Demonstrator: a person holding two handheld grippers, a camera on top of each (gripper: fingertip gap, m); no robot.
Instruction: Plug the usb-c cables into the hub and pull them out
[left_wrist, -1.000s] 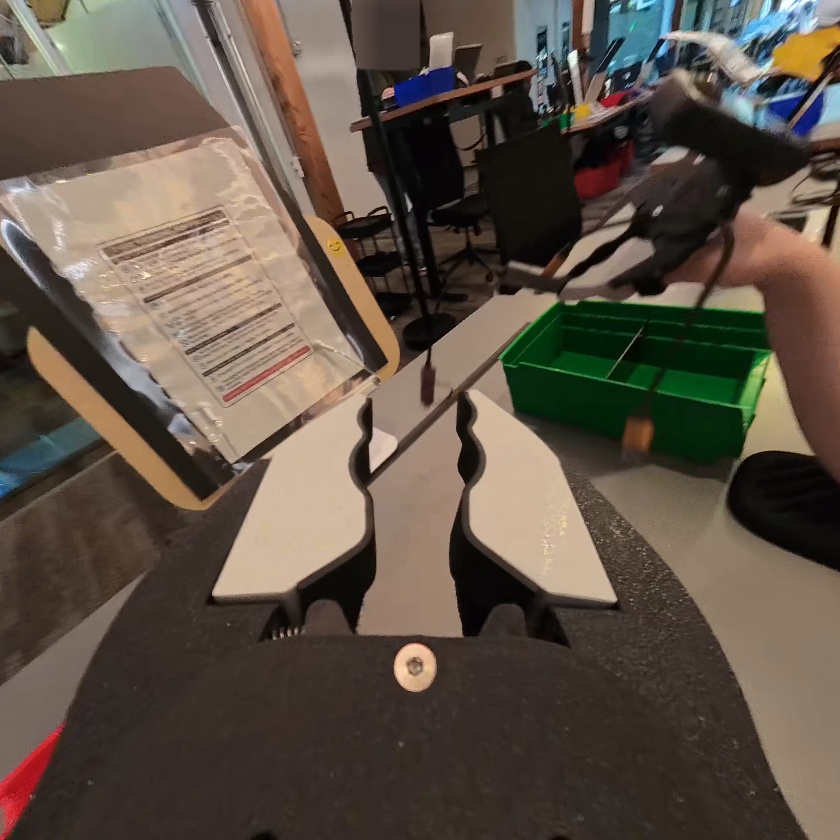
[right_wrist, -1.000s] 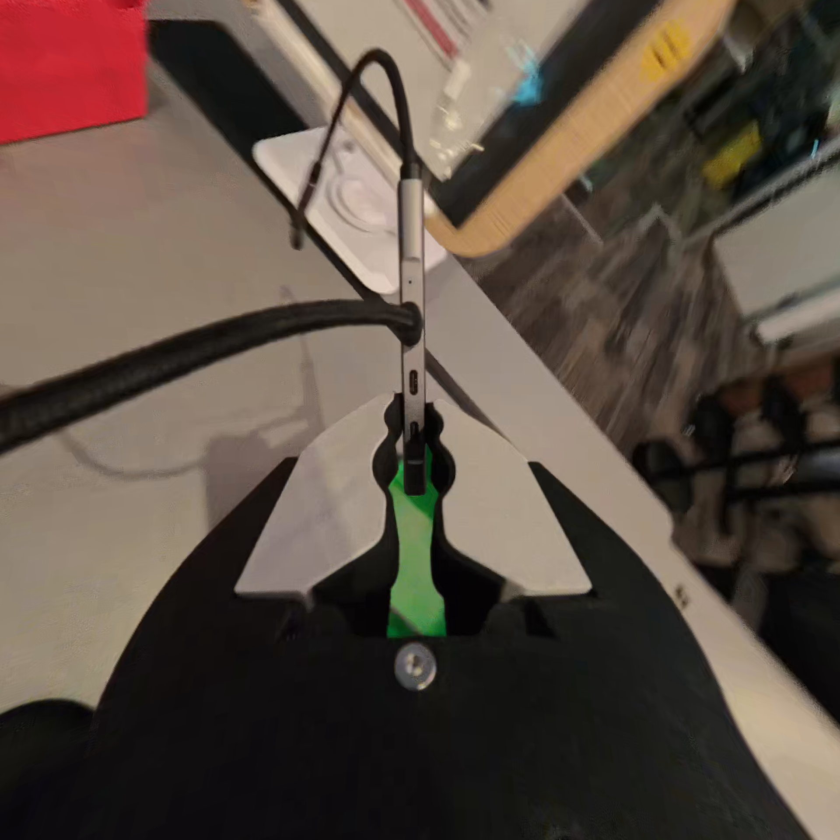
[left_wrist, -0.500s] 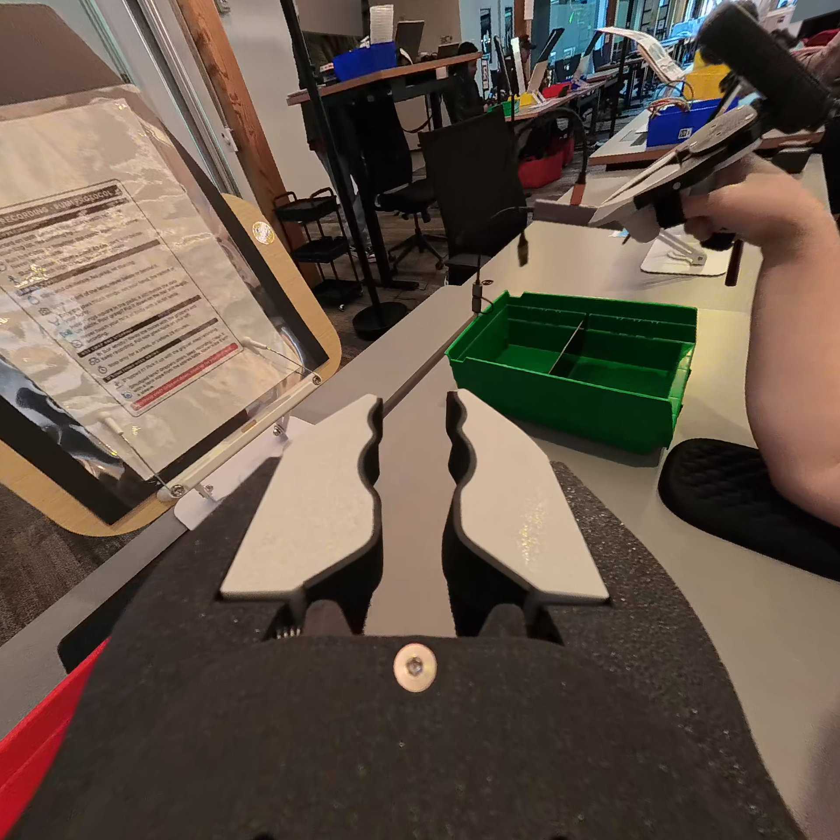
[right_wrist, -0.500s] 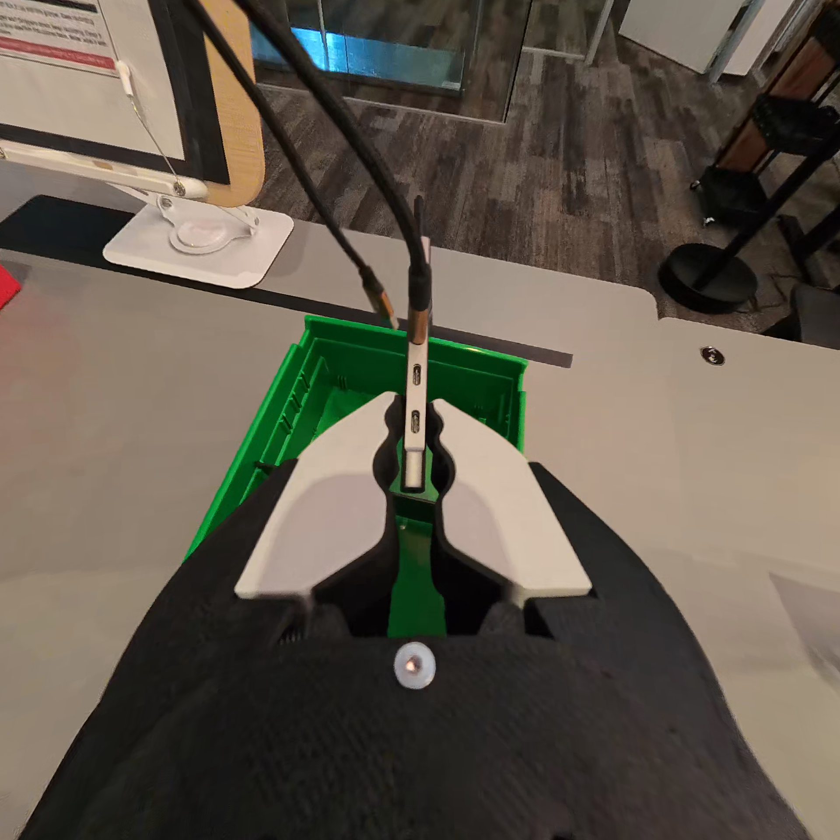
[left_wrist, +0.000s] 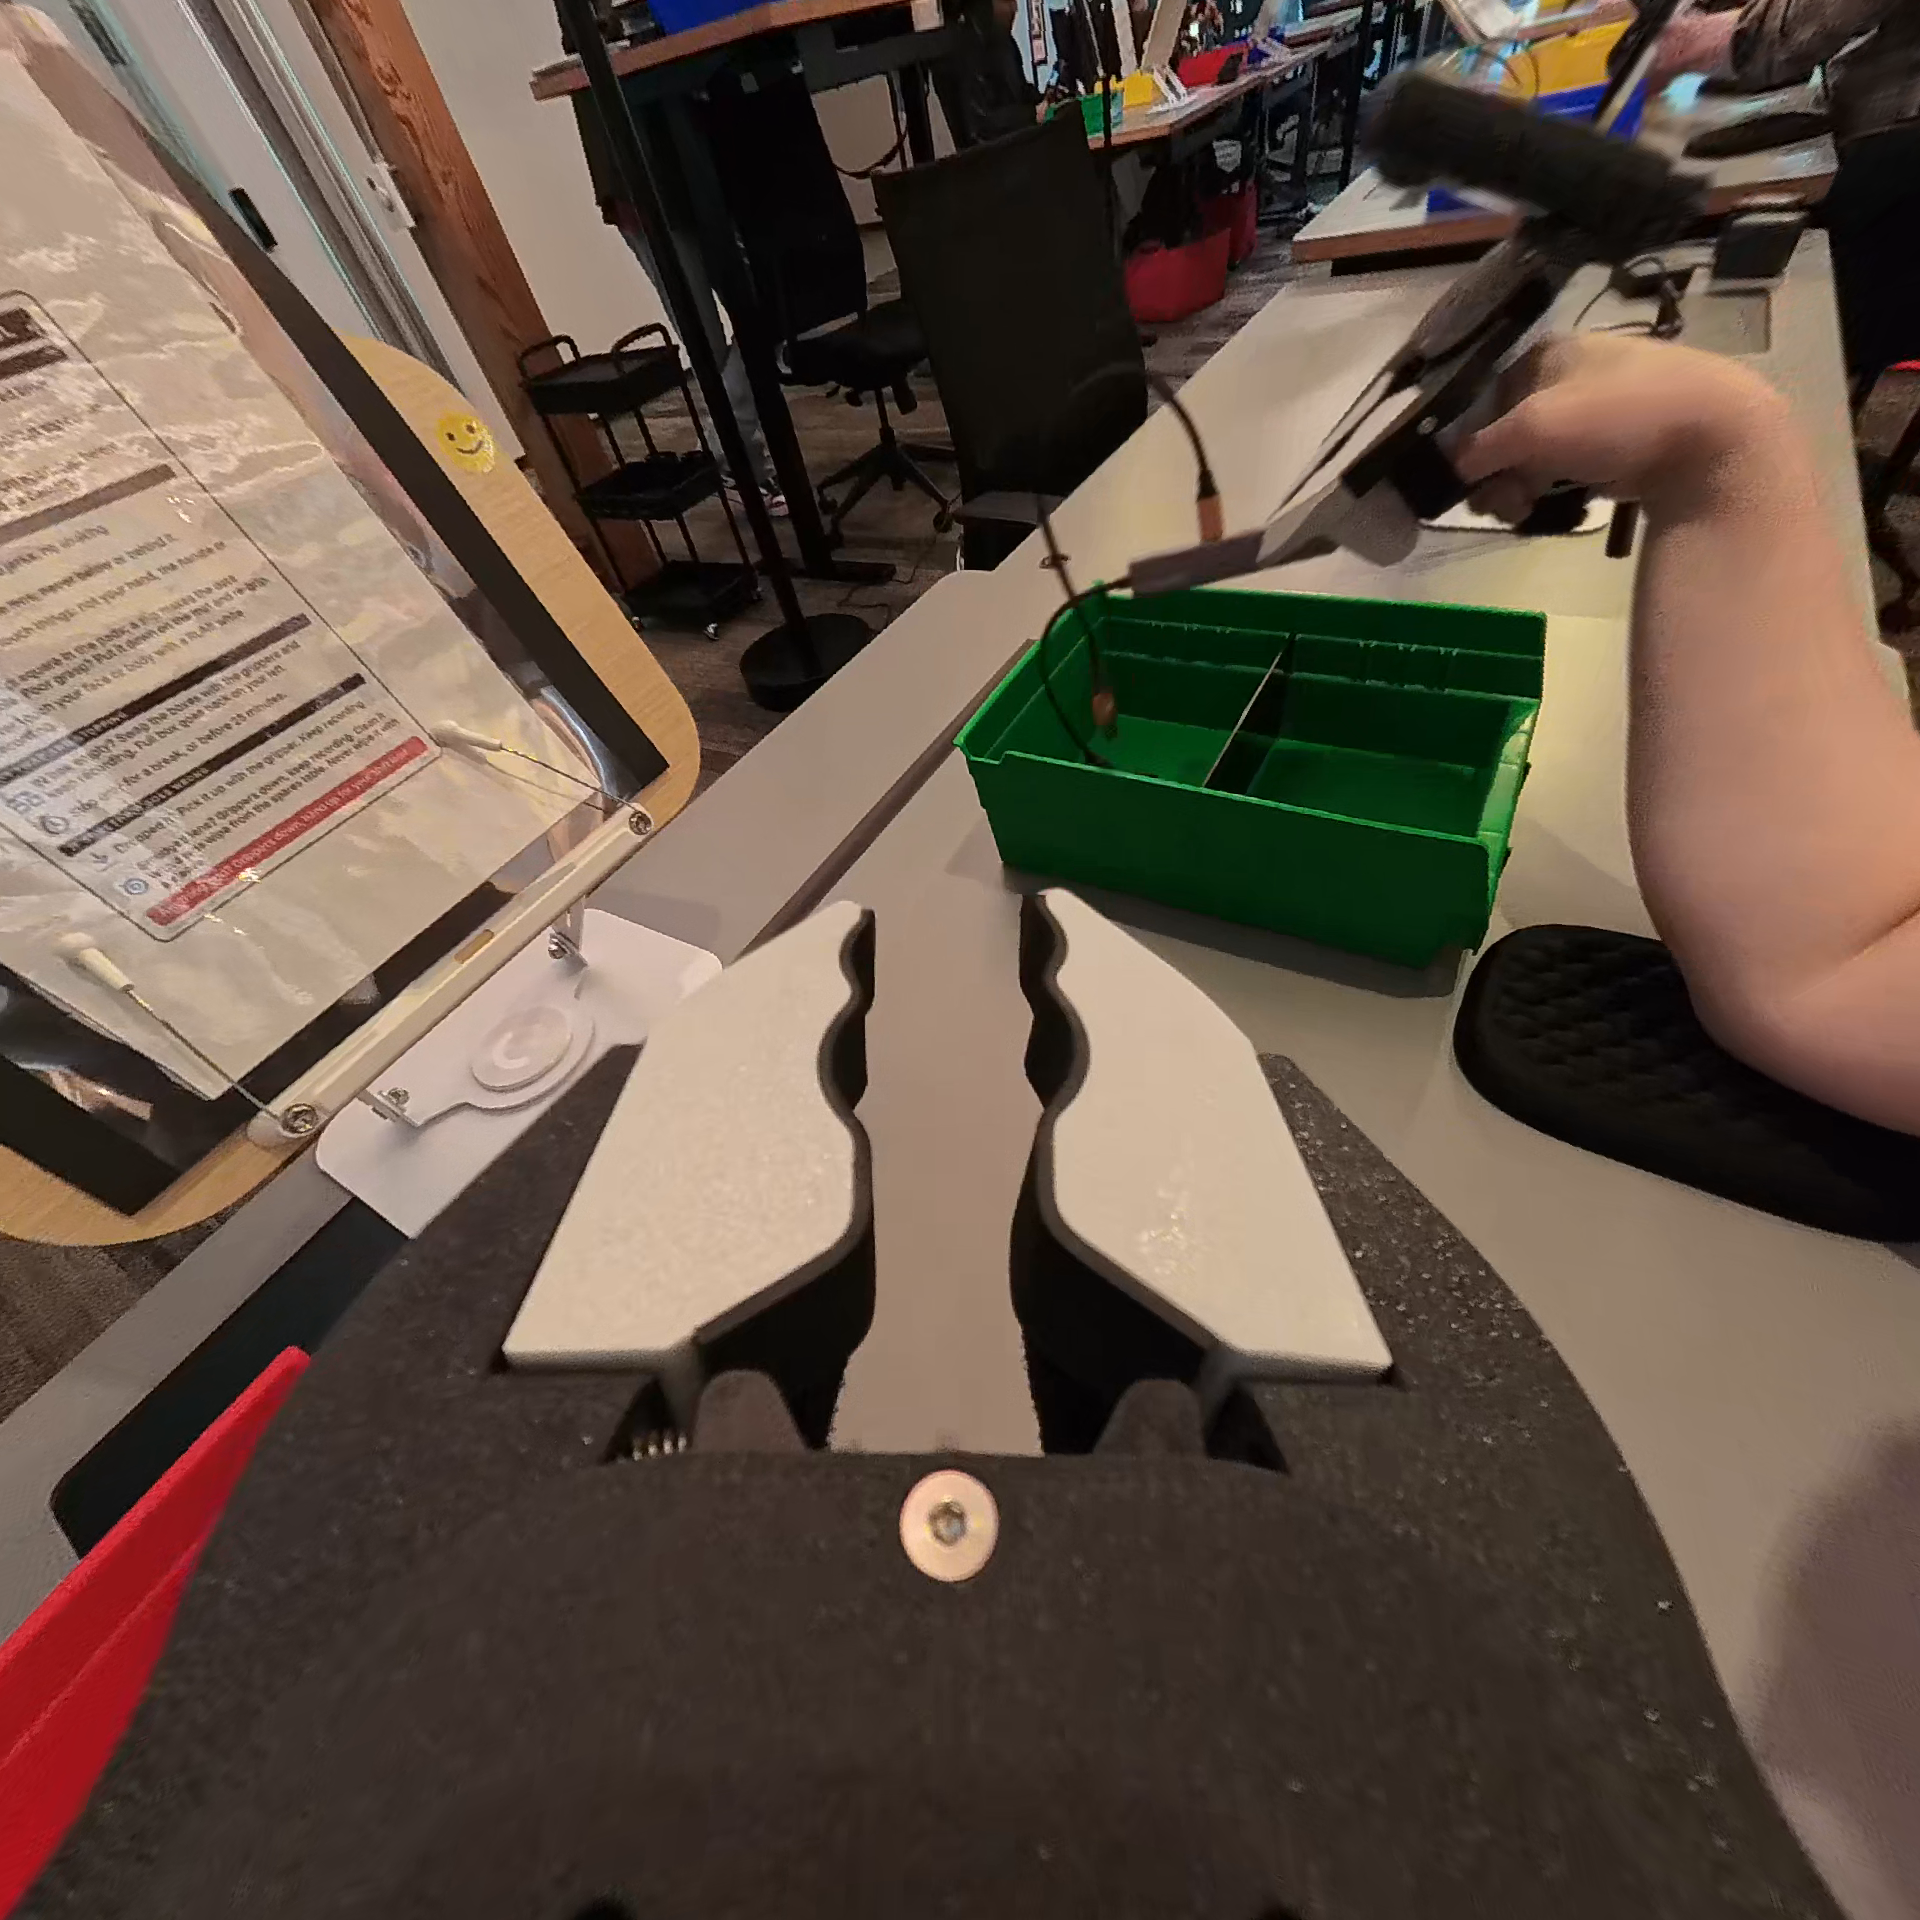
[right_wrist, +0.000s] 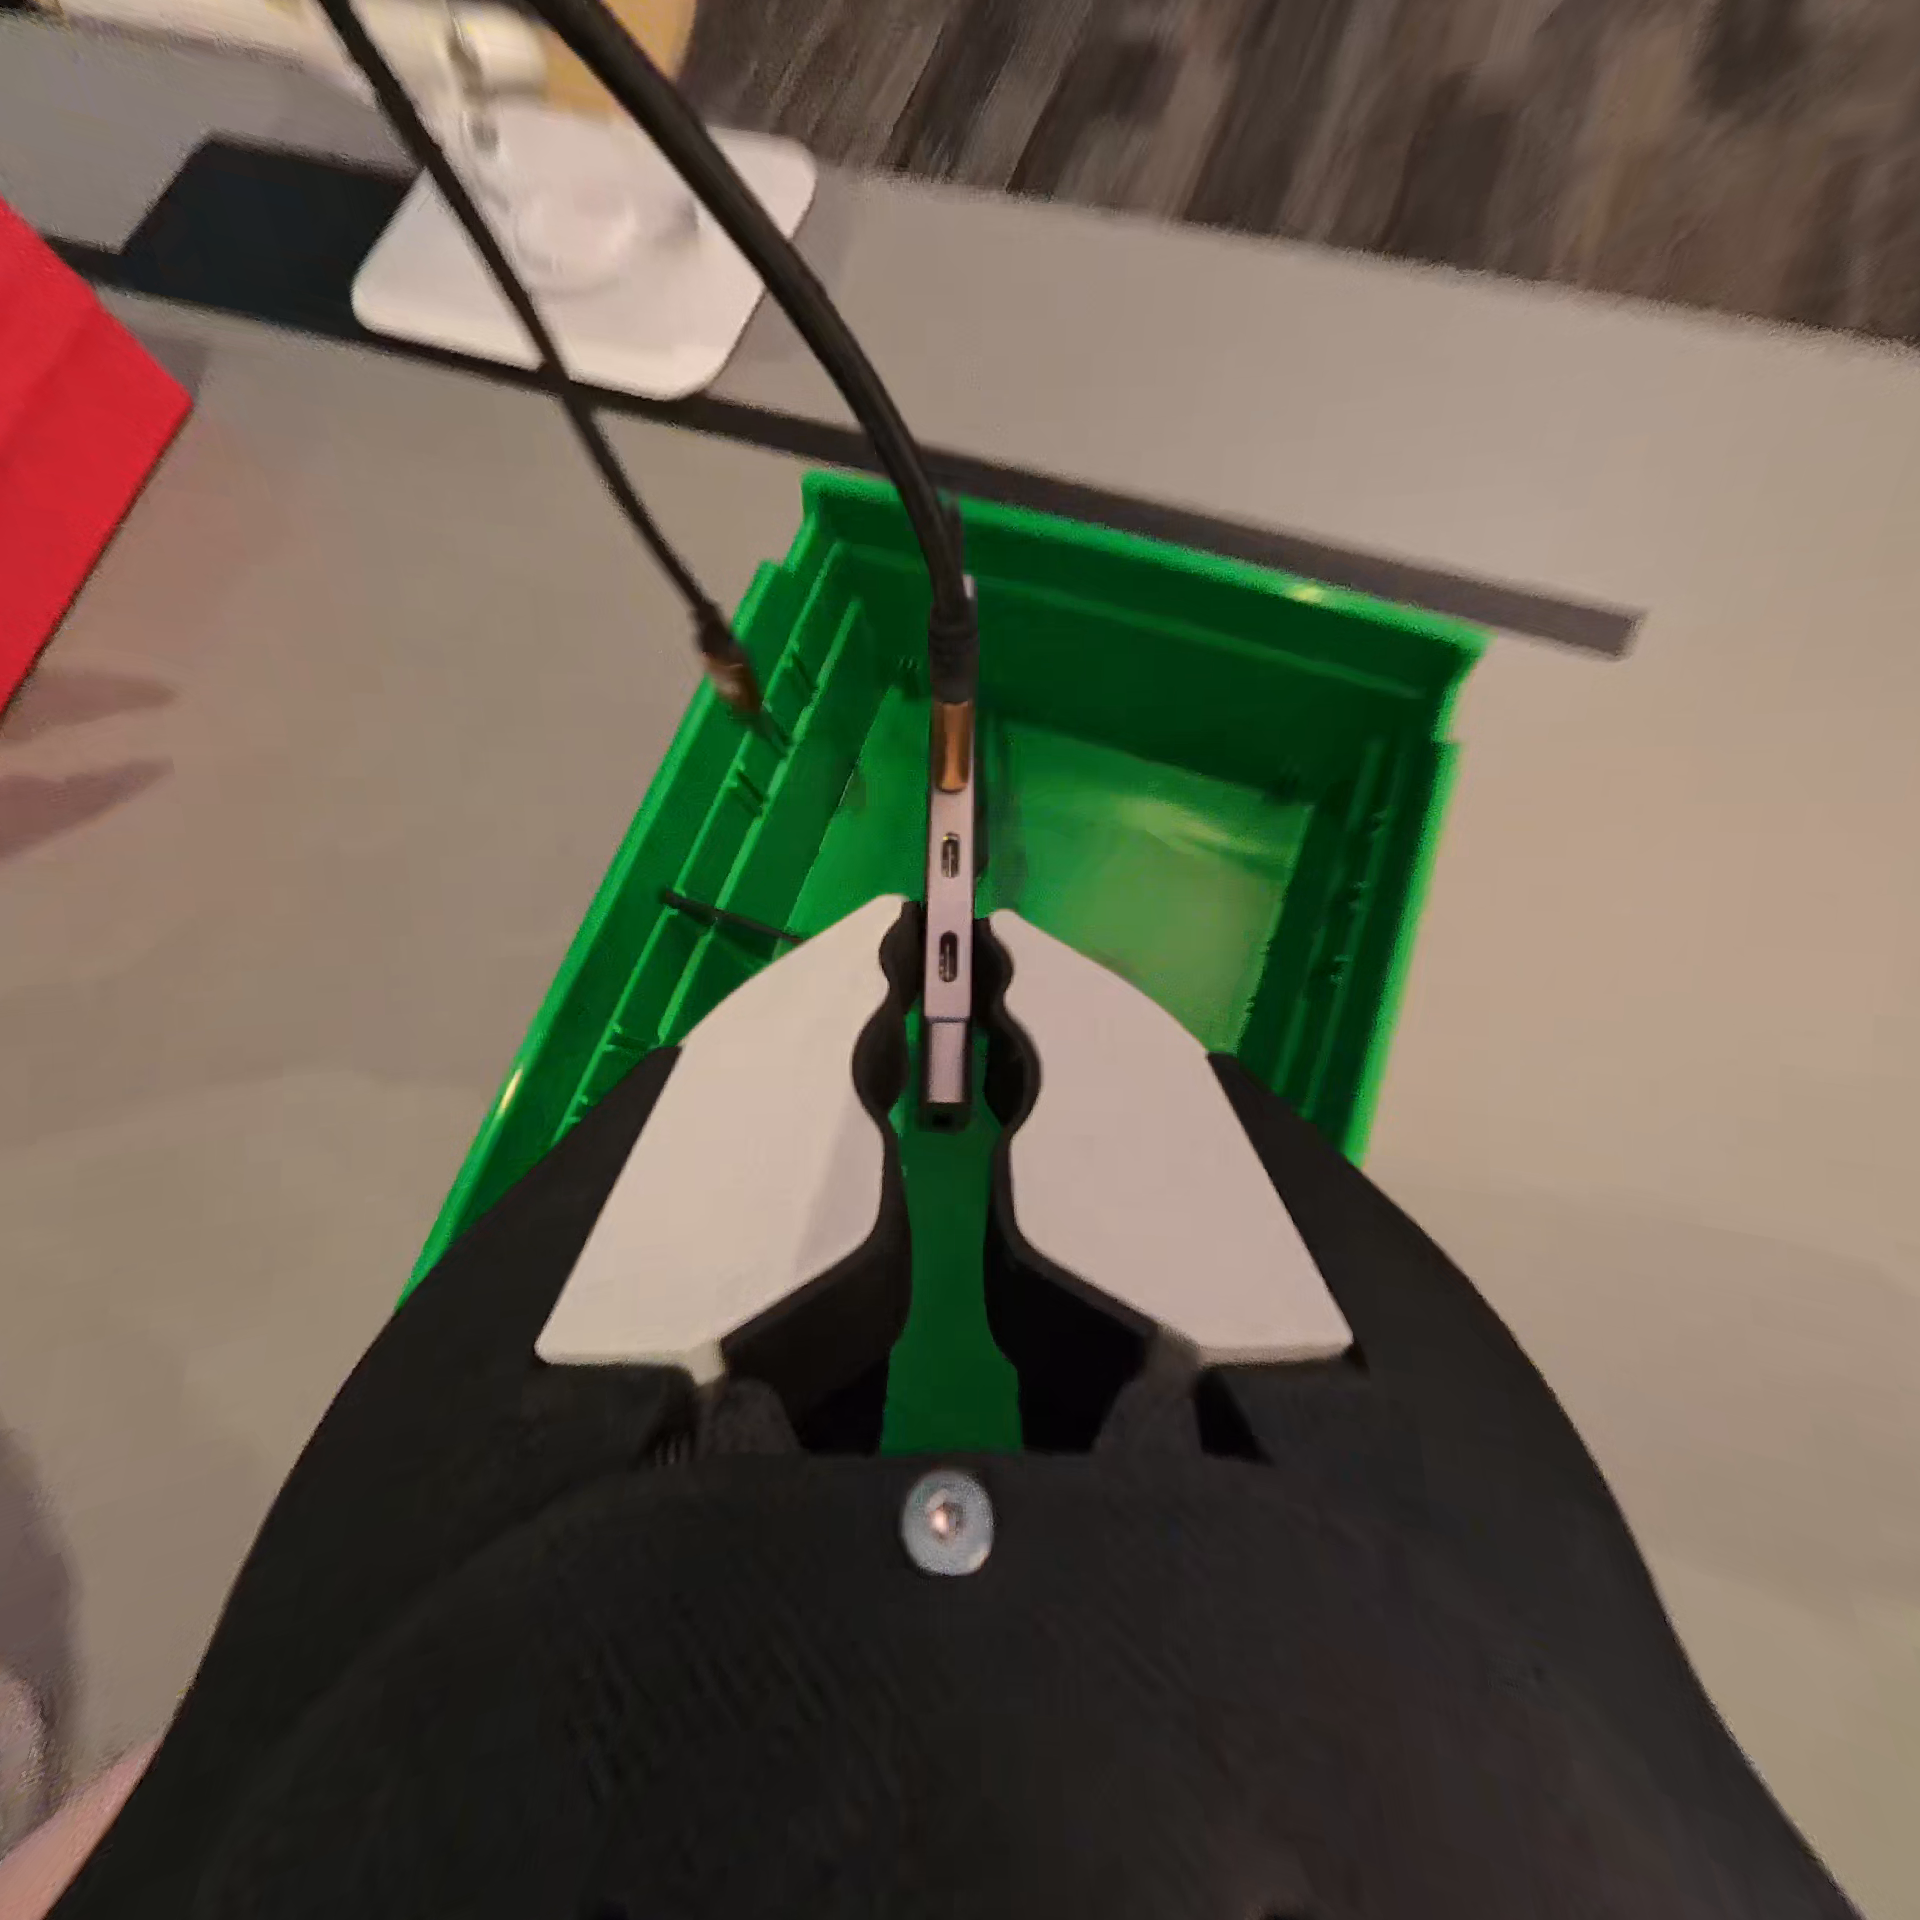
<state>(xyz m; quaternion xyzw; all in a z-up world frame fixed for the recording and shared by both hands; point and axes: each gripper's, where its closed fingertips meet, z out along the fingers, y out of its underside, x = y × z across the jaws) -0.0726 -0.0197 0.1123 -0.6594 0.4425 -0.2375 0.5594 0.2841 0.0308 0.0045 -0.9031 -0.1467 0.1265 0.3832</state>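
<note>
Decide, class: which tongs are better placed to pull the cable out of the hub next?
Left. The left tongs are open and empty, while the right tongs already clamp the hub above the green bin, so they steady it. The plugged cable leaves its far end.

The left wrist view sits low over the table (left_wrist: 1455, 1403), looking far and rightward between its own fingers (left_wrist: 727, 1122) toward the green bin (left_wrist: 1236, 842), which lies a little way off. The right wrist view looks steeply down from close above the same bin (right_wrist: 1423, 748). Both views share the bin, the table and the white stand base (left_wrist: 436, 1143) (right_wrist: 665, 301).
</note>
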